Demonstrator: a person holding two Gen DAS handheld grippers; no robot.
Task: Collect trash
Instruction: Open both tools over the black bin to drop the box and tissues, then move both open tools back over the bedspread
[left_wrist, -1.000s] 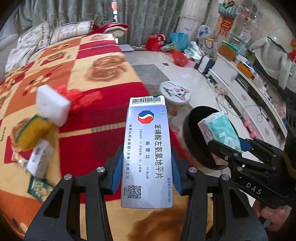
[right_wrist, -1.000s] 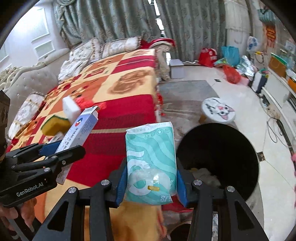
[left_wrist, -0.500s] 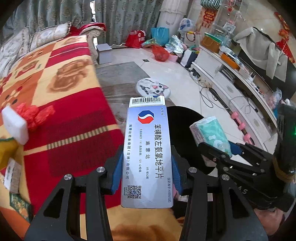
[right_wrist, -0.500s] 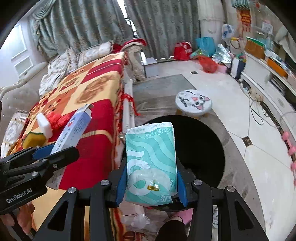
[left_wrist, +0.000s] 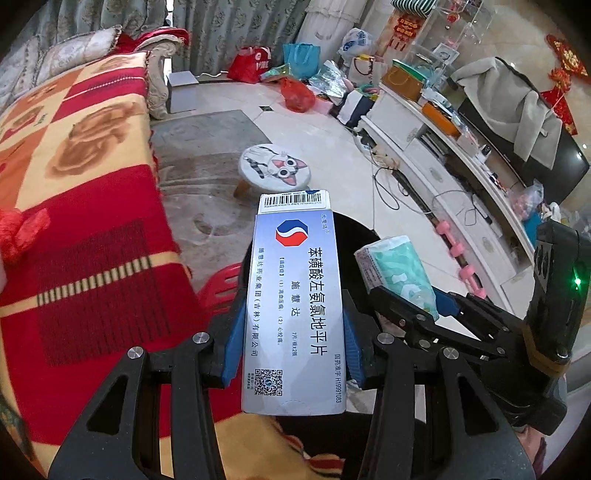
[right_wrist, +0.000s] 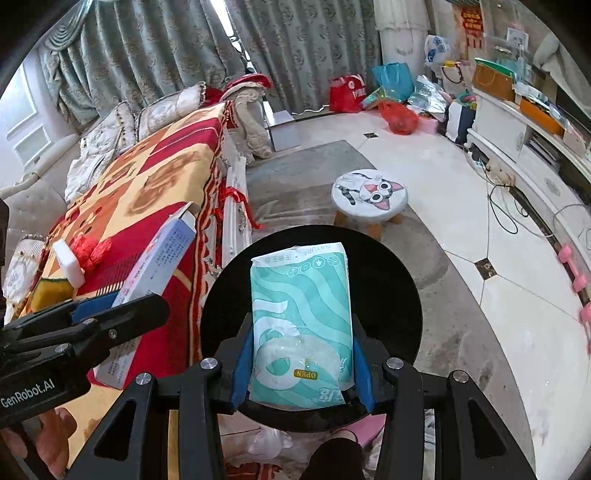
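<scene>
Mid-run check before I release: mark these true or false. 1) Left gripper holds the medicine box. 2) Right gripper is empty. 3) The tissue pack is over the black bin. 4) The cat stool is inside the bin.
1) True: the left gripper is shut on the medicine box.
2) False: the right gripper is shut on the tissue pack.
3) True: it hangs over the black bin.
4) False: the cat stool stands on the floor beyond it.
</scene>
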